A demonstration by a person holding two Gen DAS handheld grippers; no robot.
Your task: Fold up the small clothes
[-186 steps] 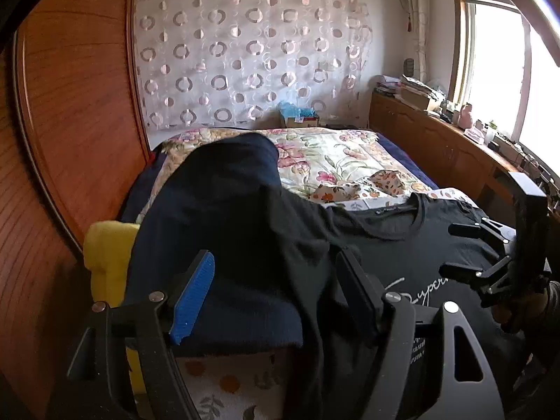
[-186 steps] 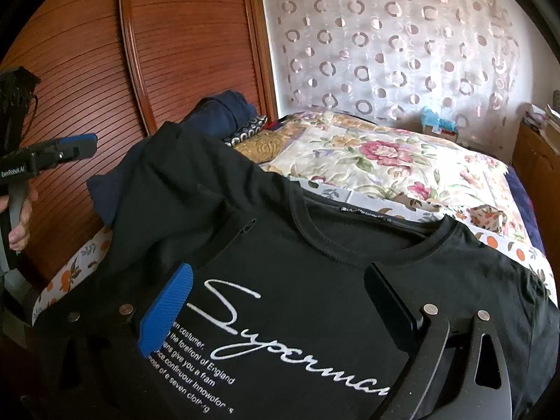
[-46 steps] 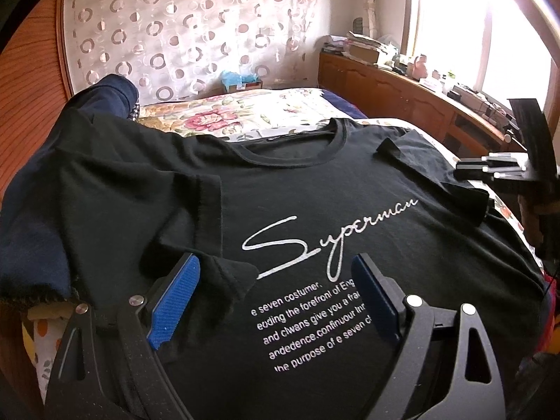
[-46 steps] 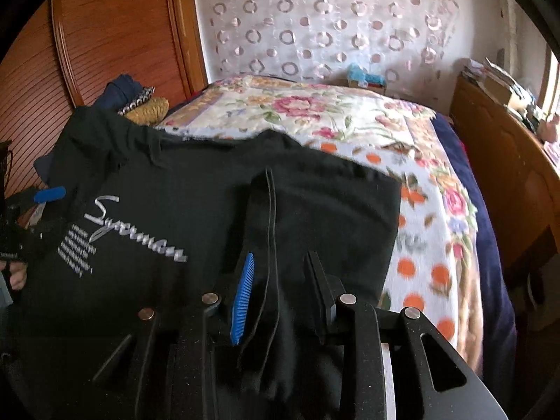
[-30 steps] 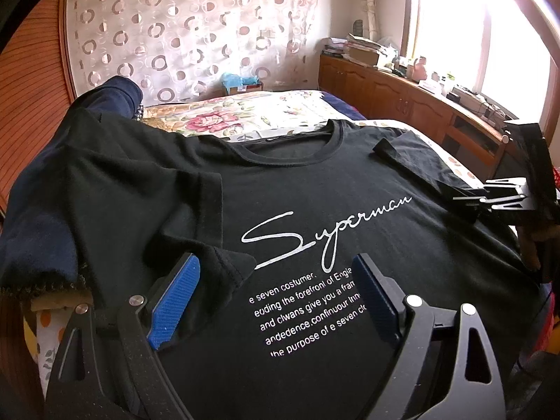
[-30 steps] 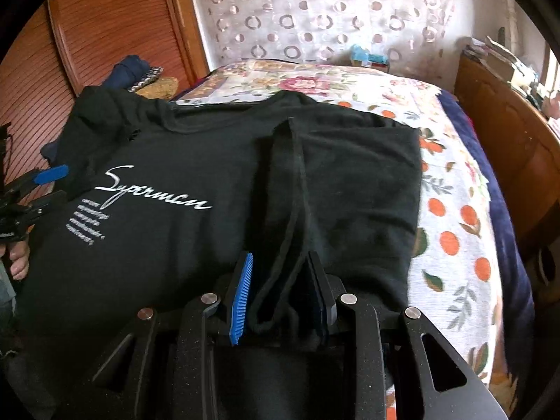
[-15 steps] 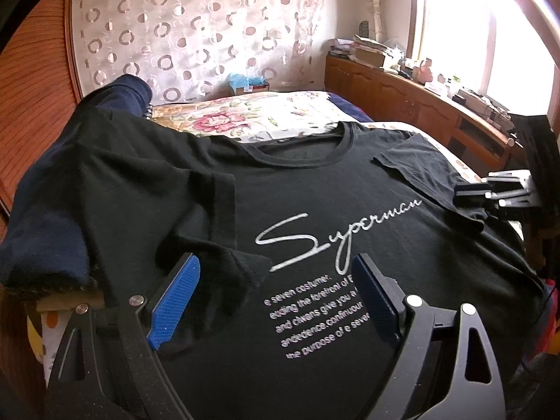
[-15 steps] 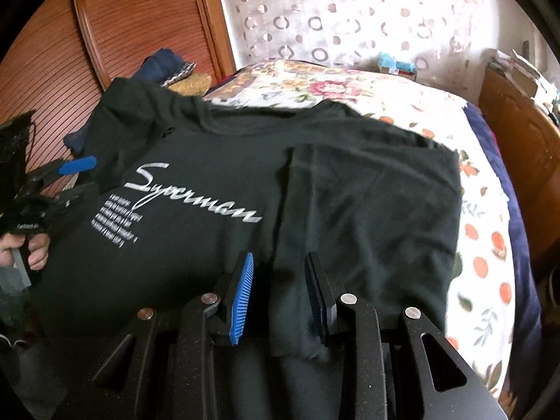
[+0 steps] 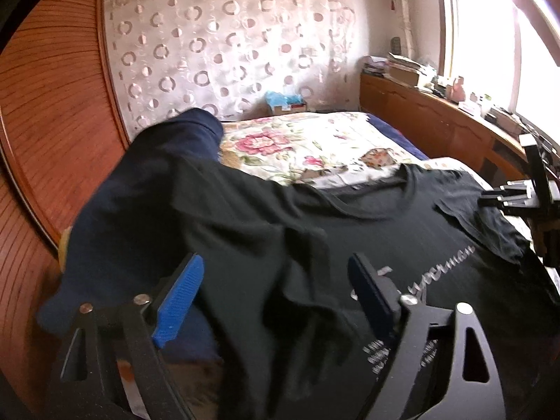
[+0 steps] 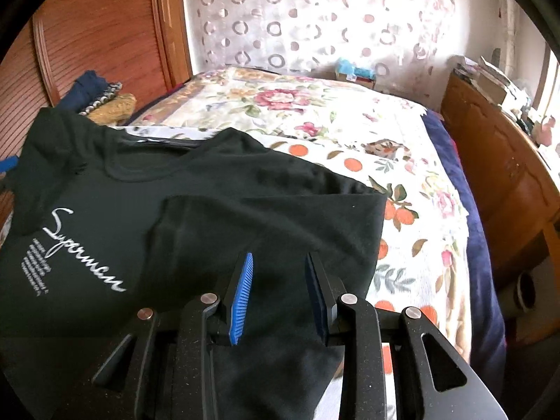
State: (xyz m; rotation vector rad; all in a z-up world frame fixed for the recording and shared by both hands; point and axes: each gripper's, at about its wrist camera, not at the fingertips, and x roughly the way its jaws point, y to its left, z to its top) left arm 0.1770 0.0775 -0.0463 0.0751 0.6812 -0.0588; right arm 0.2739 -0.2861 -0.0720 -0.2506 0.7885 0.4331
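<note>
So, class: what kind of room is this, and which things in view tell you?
Most likely a home bedroom: a bed with a floral cover, a patterned curtain behind it, and a black T-shirt spread out for folding.

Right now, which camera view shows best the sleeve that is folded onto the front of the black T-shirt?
The right wrist view: the folded sleeve lies flat and sharp just ahead of the right gripper. The left wrist view shows the same sleeve small, blurred, near the frame edge.
</note>
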